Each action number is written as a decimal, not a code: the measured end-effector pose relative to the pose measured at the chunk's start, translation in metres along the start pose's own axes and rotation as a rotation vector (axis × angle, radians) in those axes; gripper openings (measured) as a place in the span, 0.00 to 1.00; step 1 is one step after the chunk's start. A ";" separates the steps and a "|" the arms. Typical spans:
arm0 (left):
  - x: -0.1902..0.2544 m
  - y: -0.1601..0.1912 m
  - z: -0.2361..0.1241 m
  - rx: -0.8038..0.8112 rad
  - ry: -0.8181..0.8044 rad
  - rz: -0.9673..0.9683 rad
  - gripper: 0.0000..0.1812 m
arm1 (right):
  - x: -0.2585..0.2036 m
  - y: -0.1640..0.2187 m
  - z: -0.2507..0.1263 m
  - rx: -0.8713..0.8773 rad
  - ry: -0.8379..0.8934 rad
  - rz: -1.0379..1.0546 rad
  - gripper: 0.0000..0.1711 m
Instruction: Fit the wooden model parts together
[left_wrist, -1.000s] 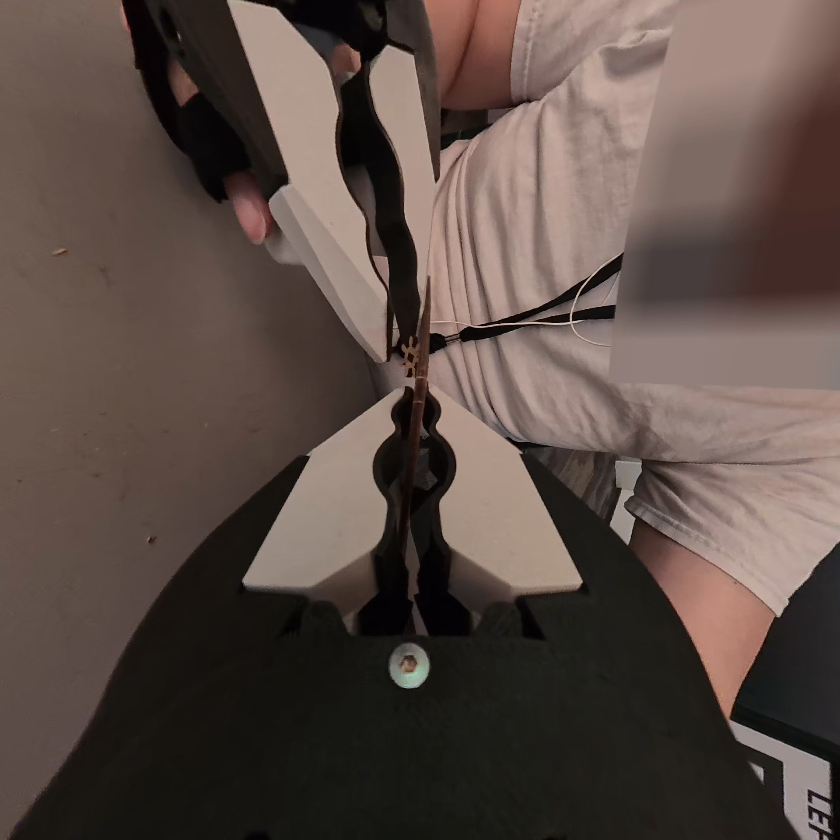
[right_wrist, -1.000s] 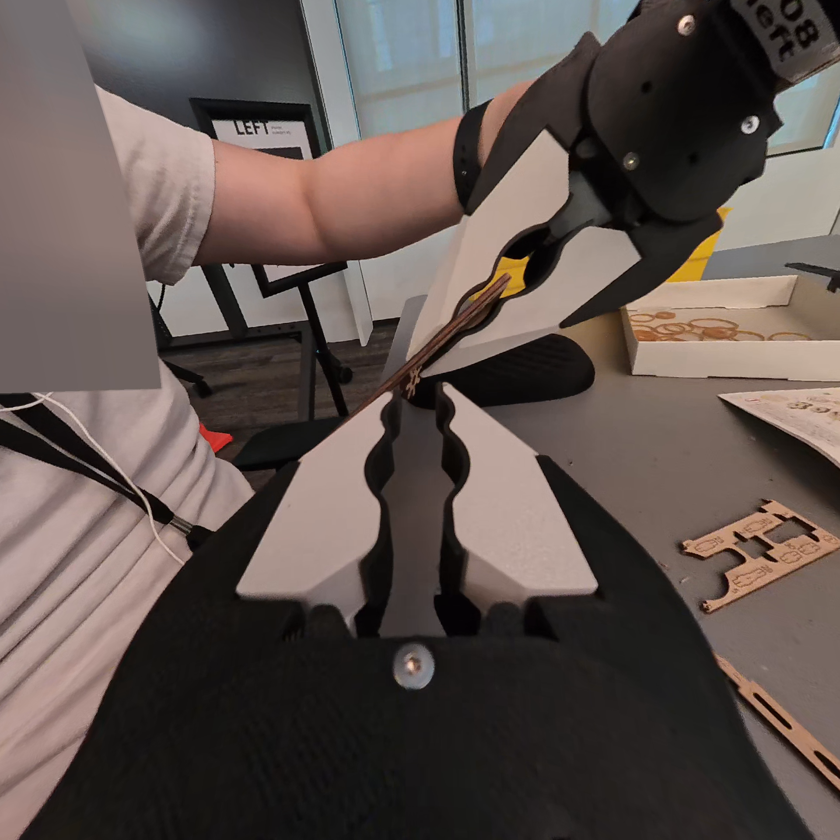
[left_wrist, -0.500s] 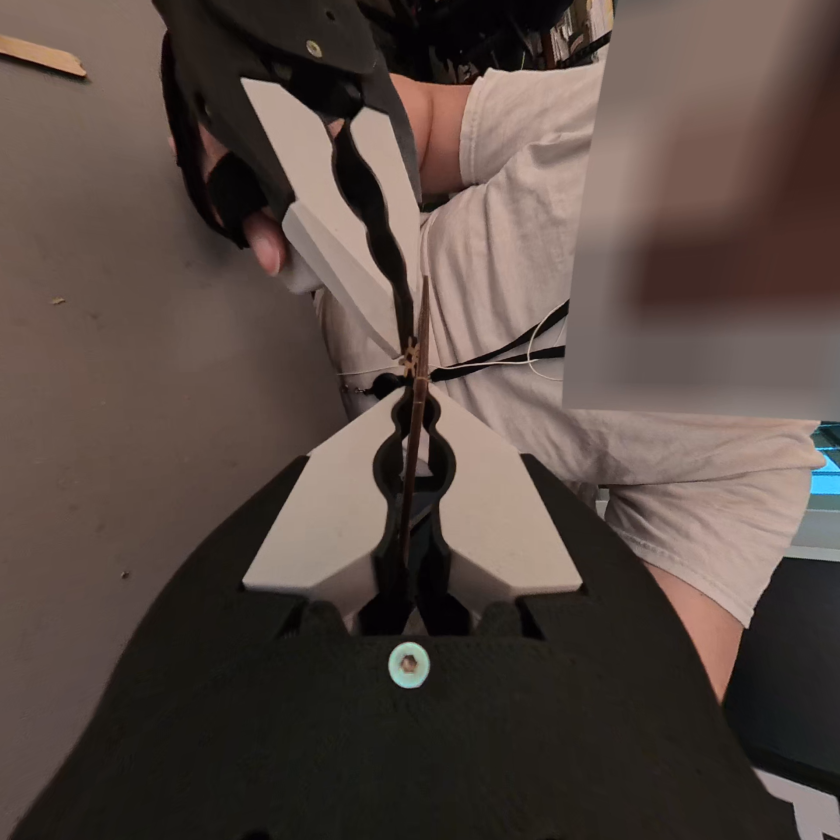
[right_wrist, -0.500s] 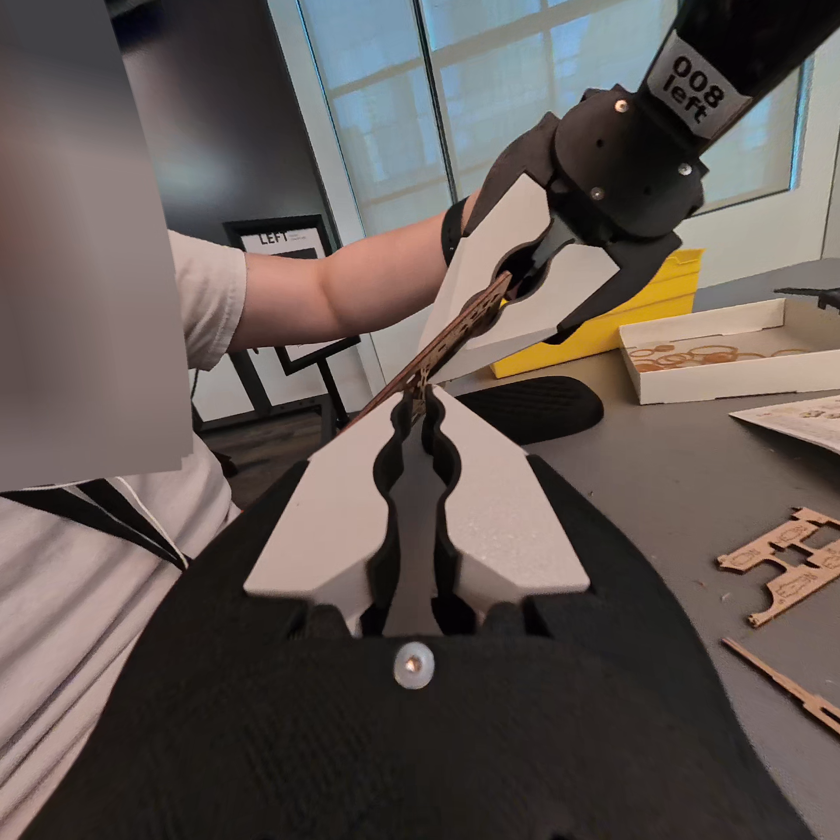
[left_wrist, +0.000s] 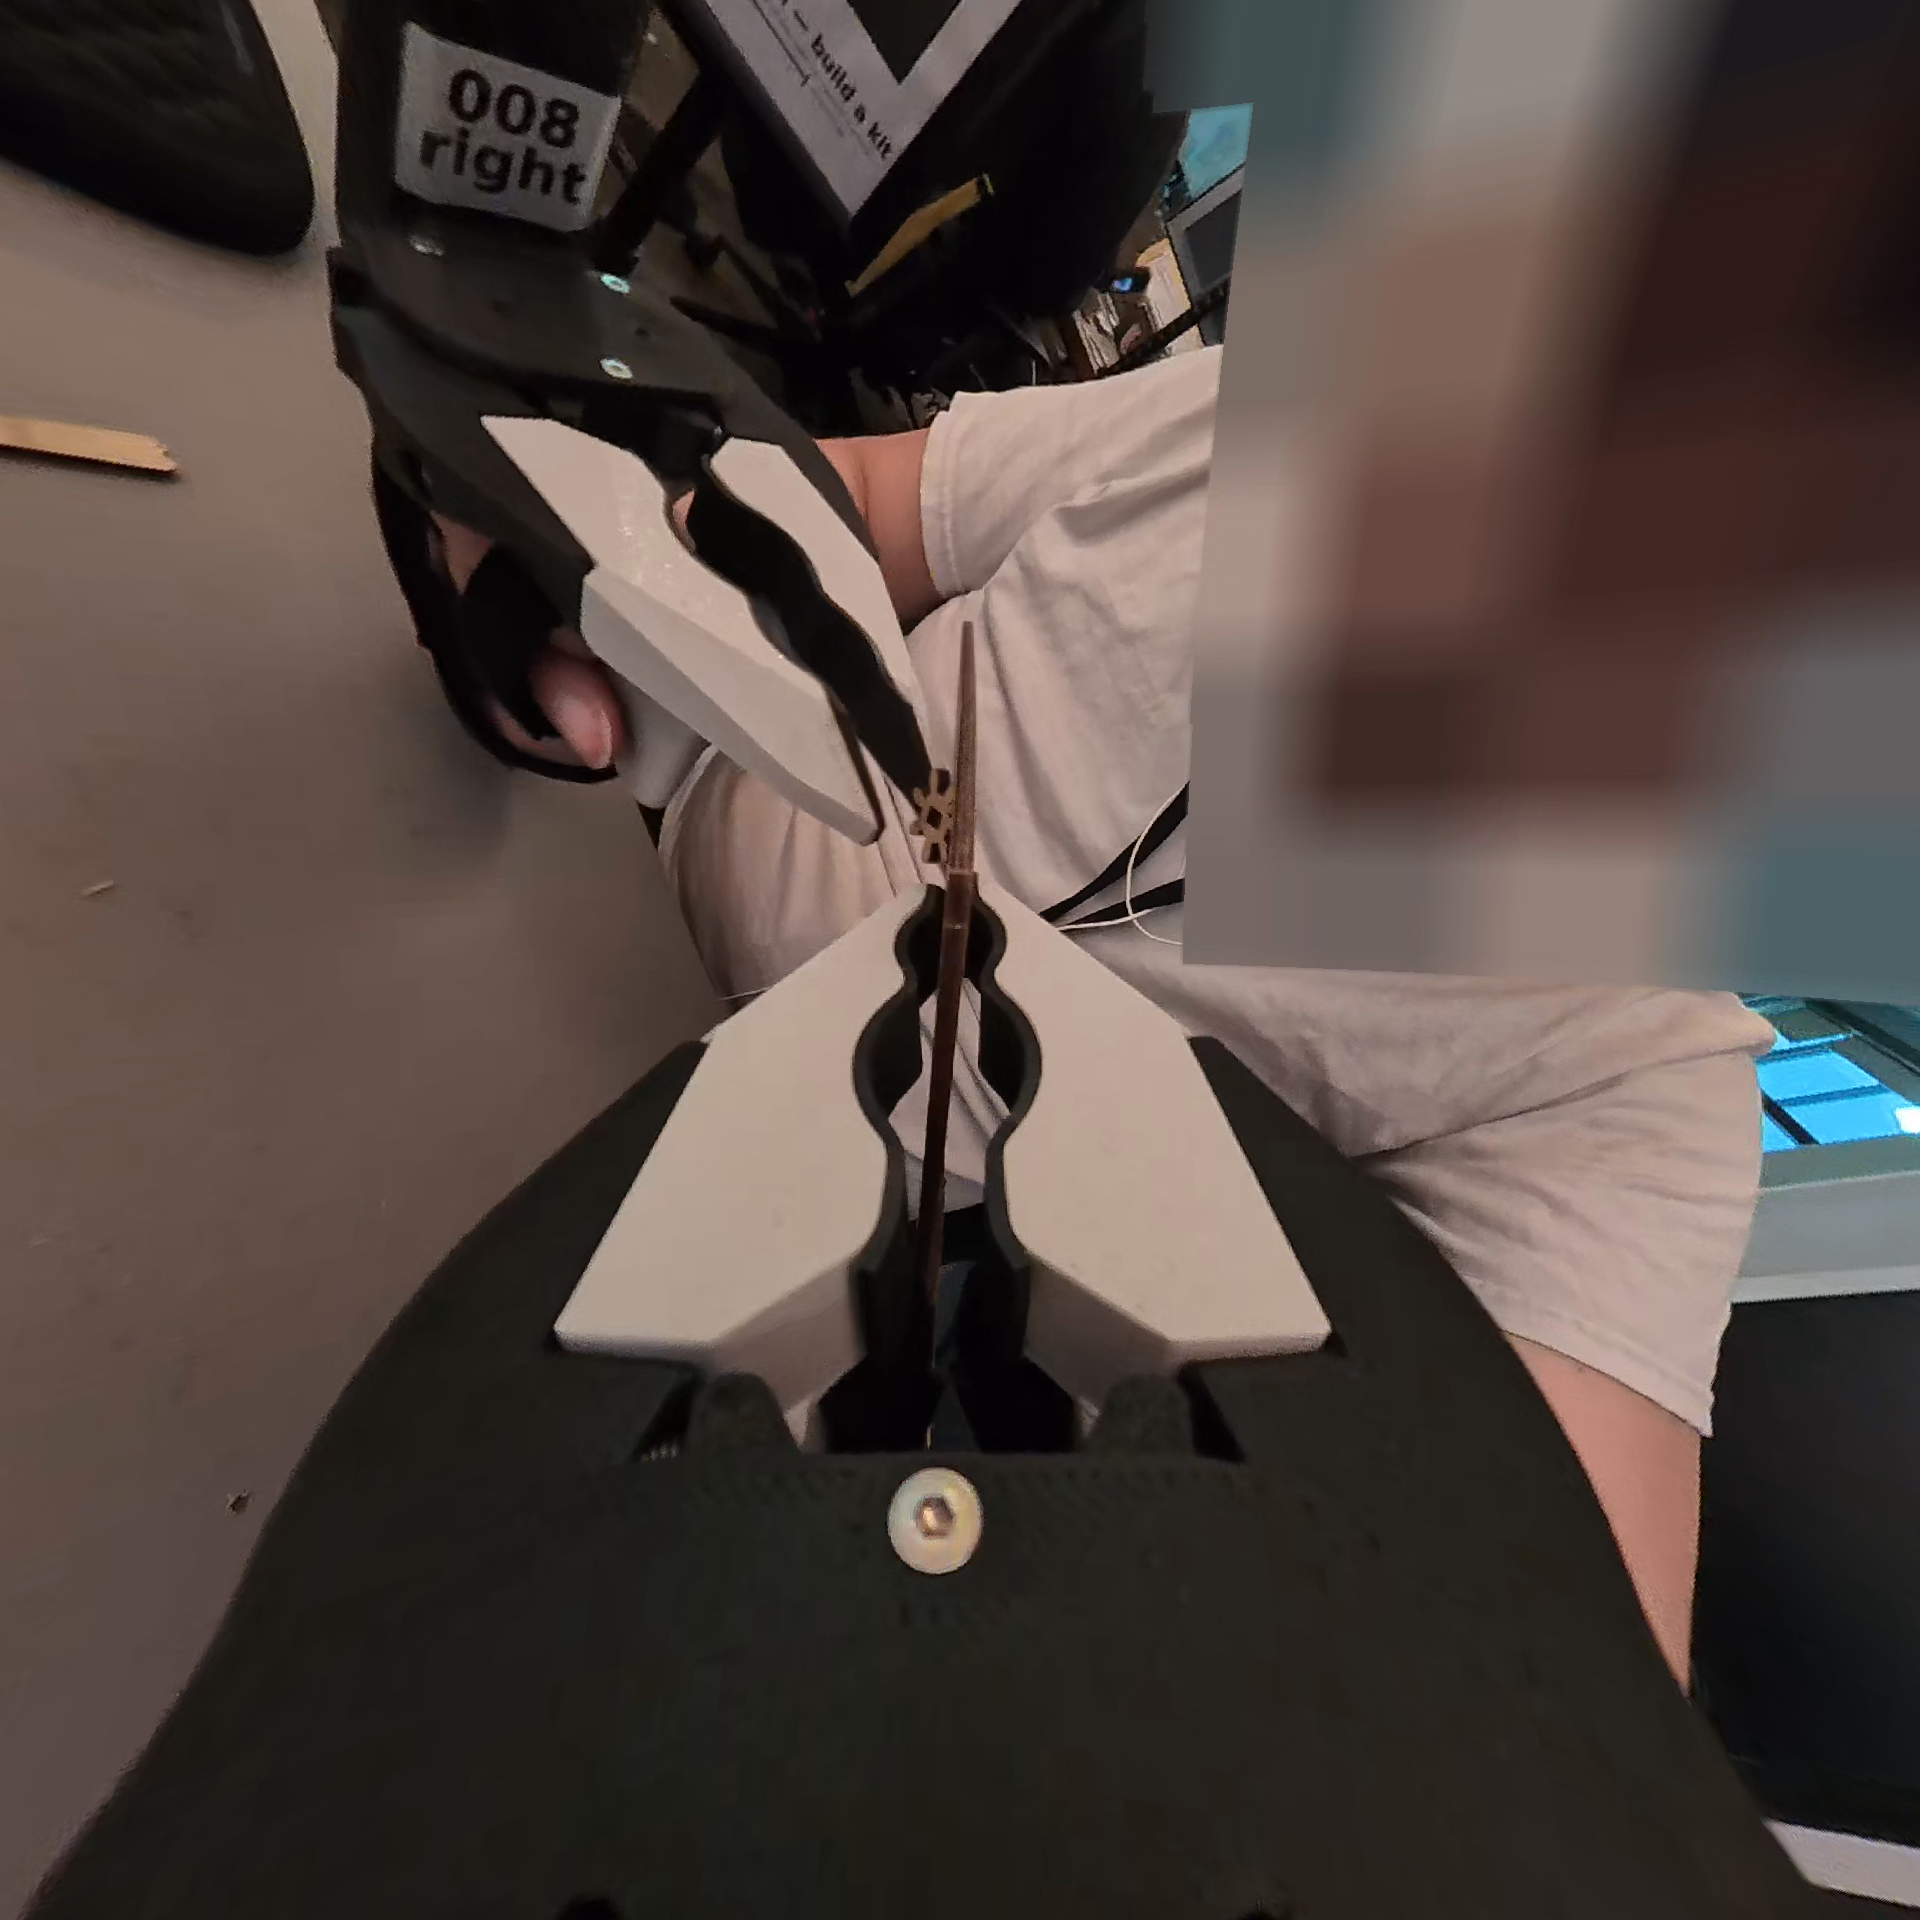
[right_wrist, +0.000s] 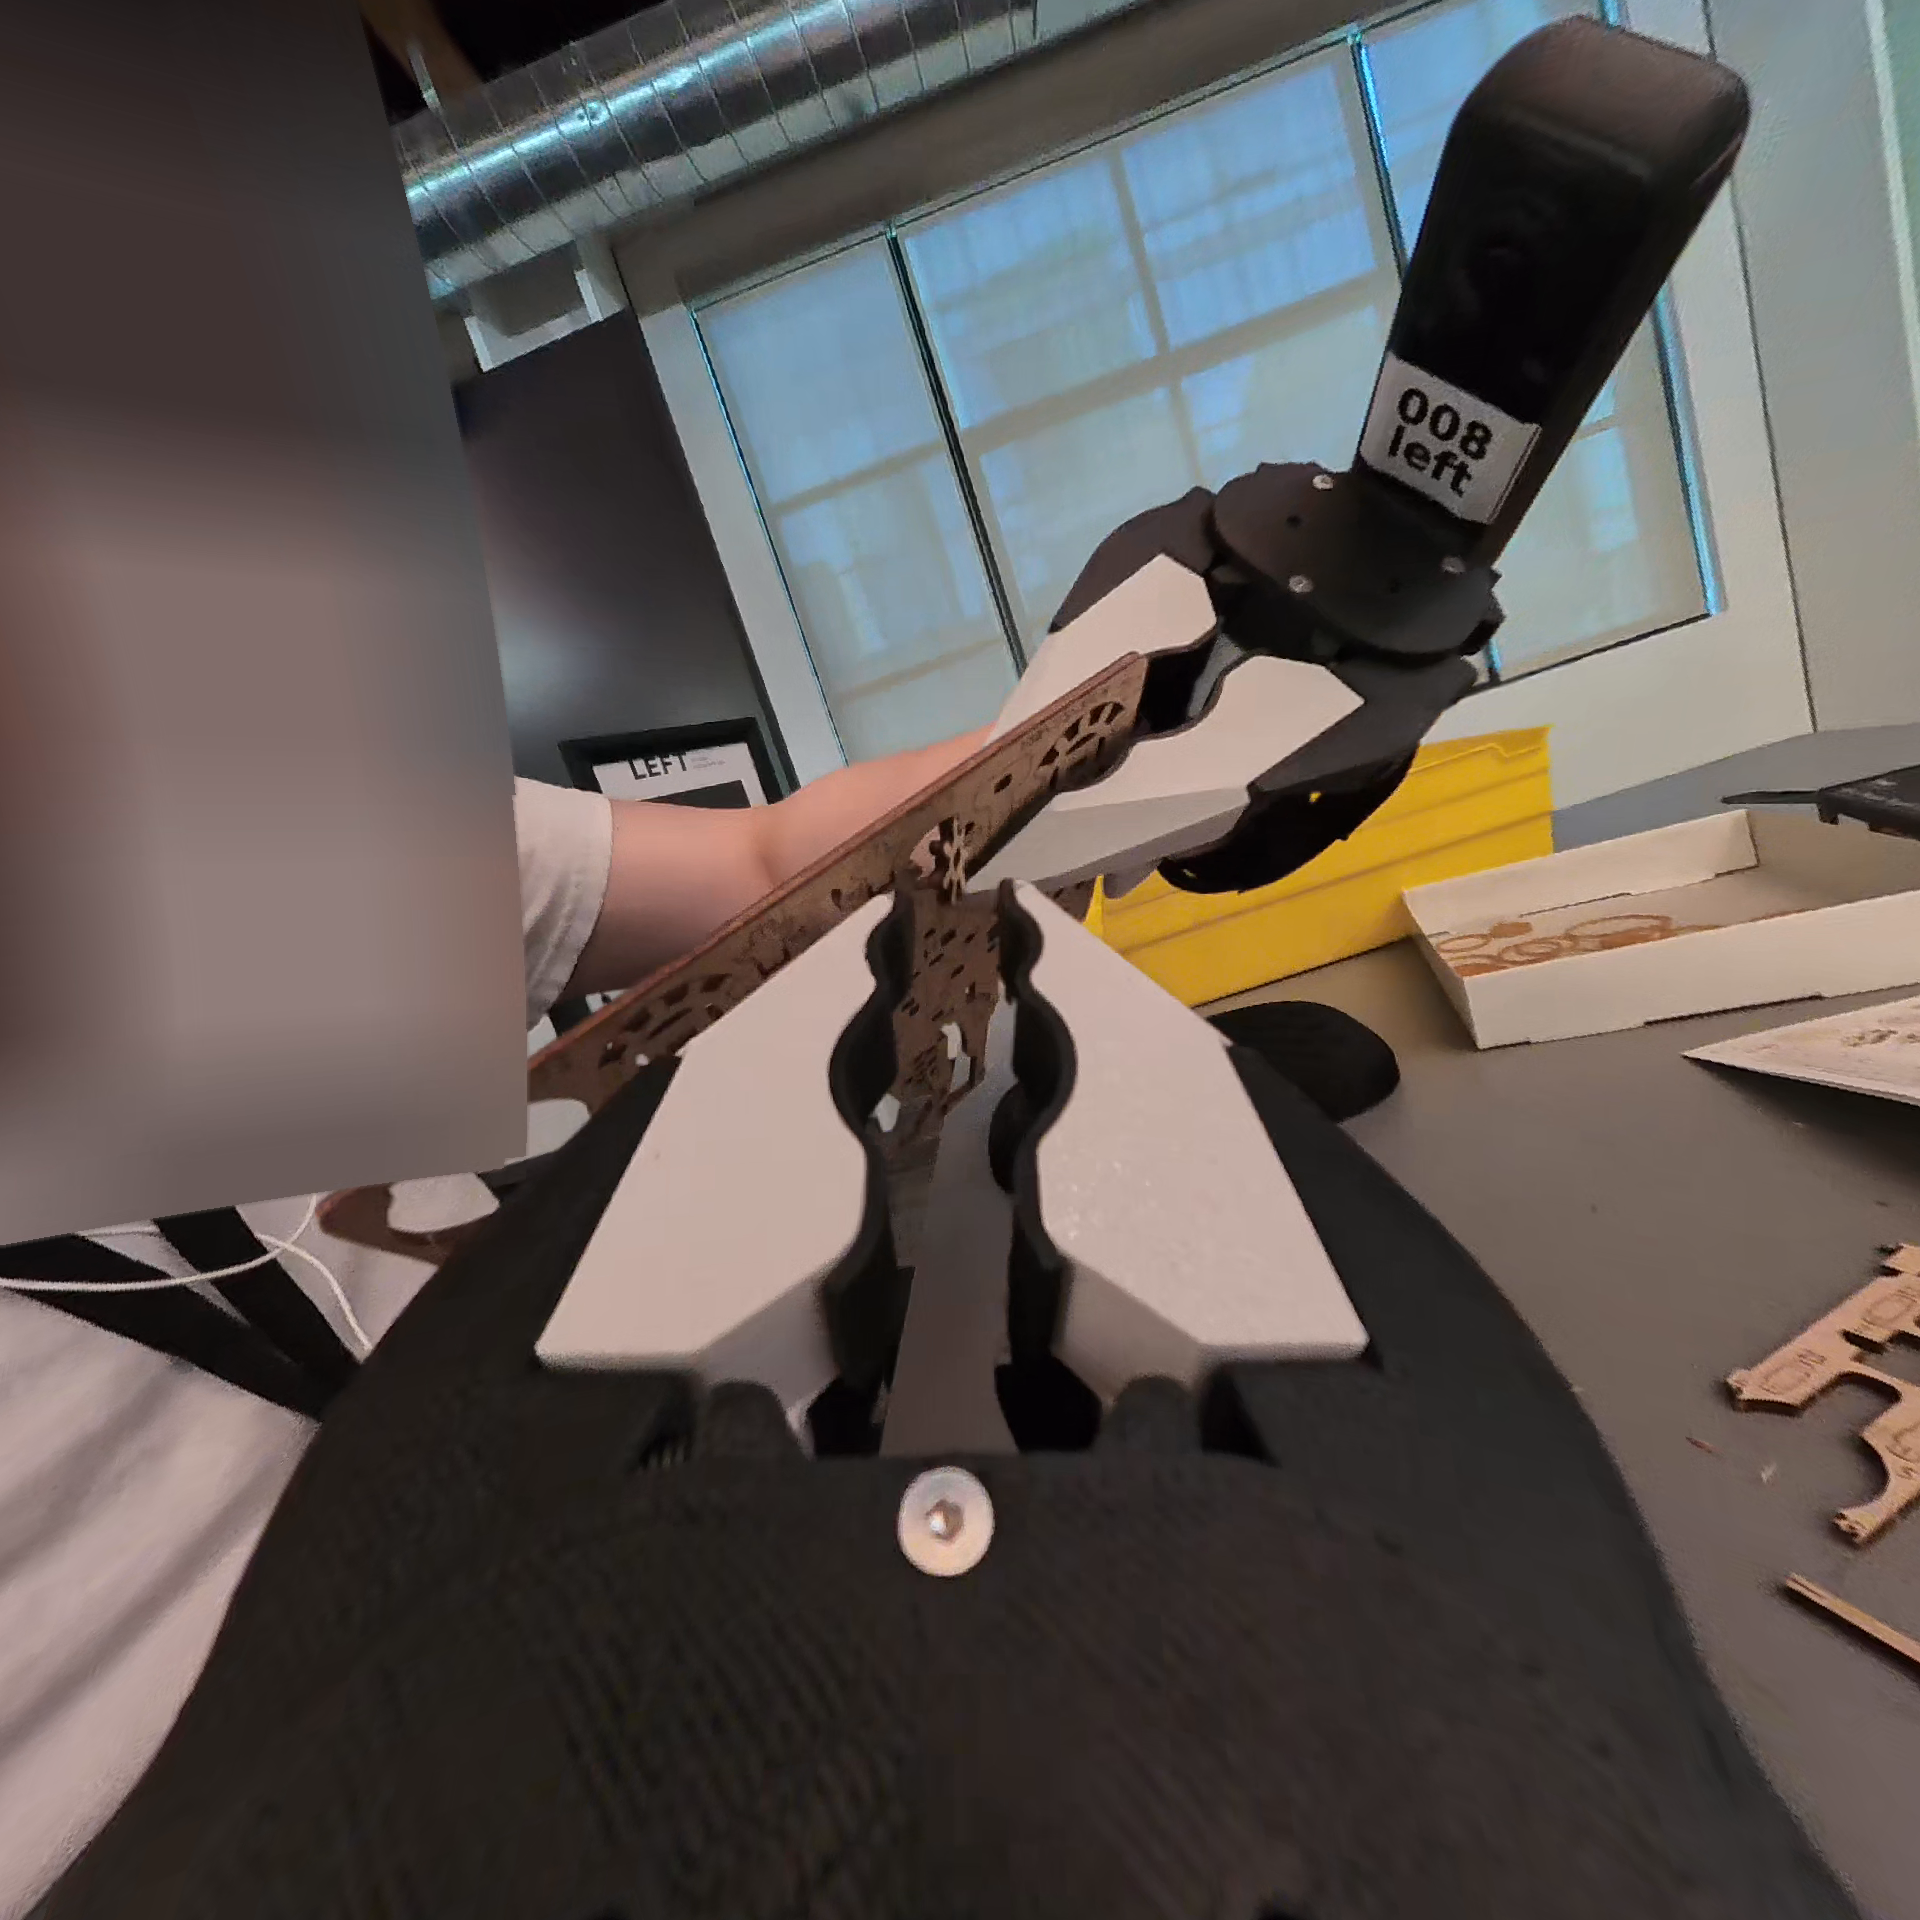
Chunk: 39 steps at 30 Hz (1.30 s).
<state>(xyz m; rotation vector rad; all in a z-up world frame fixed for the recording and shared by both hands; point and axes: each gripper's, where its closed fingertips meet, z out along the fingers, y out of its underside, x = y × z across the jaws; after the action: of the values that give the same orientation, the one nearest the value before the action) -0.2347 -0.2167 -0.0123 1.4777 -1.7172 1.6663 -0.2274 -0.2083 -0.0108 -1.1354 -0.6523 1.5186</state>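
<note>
My left gripper (left_wrist: 951, 896) is shut on a thin laser-cut wooden sheet (left_wrist: 940, 1091), seen edge-on and sticking out past the tips. In the right wrist view the same sheet (right_wrist: 831, 914) runs down to the left from the left gripper (right_wrist: 997, 800), its cut-out face showing. My right gripper (right_wrist: 956, 891) is shut on a small wooden gear piece (right_wrist: 951, 847) and holds it against the sheet. In the left wrist view the right gripper (left_wrist: 899, 802) comes in from the upper left, and the gear (left_wrist: 932, 805) touches the sheet's left face.
Both grippers are held in the air, close to a person in a white shirt (left_wrist: 1299, 1091). On the grey table (right_wrist: 1558, 1195) are a white tray of wooden rings (right_wrist: 1558, 940), a yellow bin (right_wrist: 1434, 831), a paper sheet (right_wrist: 1829, 1049) and loose wooden cut-outs (right_wrist: 1829, 1382). The tips of both grippers are at nearly the same place.
Both grippers have lifted and tilted, so the left gripper sits higher in the right wrist view and the sheet's face shows more. The gear stays at the sheet.
</note>
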 end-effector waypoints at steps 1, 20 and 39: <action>0.000 -0.001 0.000 0.005 0.000 0.003 0.01 | 0.001 -0.001 -0.001 0.011 0.016 -0.016 0.08; -0.003 0.002 -0.002 0.013 -0.030 0.025 0.00 | 0.010 -0.007 -0.003 0.005 0.037 0.026 0.10; -0.007 -0.017 -0.007 0.125 -0.009 0.016 0.00 | 0.017 -0.018 -0.006 0.247 0.107 0.094 0.06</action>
<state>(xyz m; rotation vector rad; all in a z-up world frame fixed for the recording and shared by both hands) -0.2207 -0.2033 -0.0068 1.5319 -1.6606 1.8079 -0.2137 -0.1886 -0.0028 -1.0604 -0.3322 1.5577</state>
